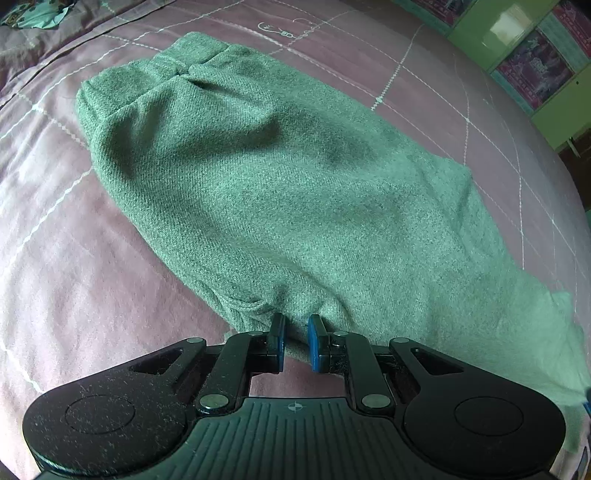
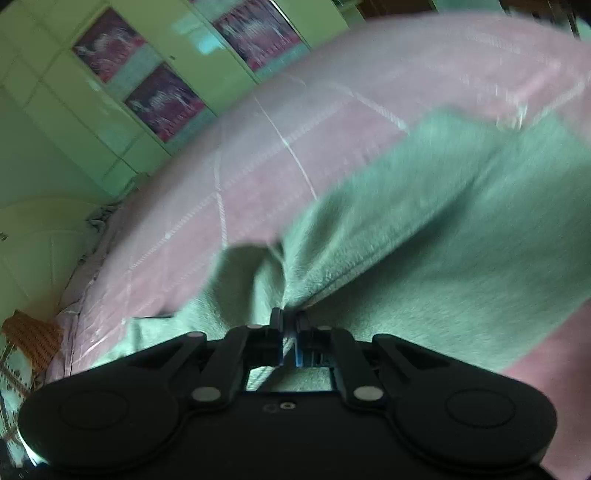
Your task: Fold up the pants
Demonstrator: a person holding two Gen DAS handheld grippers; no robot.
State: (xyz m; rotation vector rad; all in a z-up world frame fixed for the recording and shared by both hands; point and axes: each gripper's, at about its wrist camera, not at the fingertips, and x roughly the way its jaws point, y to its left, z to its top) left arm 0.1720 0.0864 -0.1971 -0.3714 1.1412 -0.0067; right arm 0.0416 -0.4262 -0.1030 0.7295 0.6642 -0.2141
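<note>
Green knit pants point(image 1: 266, 177) lie on a pink quilted bedspread point(image 1: 66, 258), waistband at the far end, legs laid one on the other. My left gripper point(image 1: 296, 332) sits at the near hem with its blue pads a small way apart and a fold of the cloth between them. In the blurred right wrist view, my right gripper point(image 2: 290, 325) is shut on a pinch of the pants point(image 2: 443, 229) and holds that cloth lifted off the bedspread point(image 2: 258, 162).
A green cabinet with dark picture panels point(image 1: 535, 66) stands beyond the bed's right side and also shows in the right wrist view point(image 2: 147, 92). A patterned cloth point(image 1: 33, 14) lies at the far left corner. A woven orange item point(image 2: 29, 339) sits past the bed's edge.
</note>
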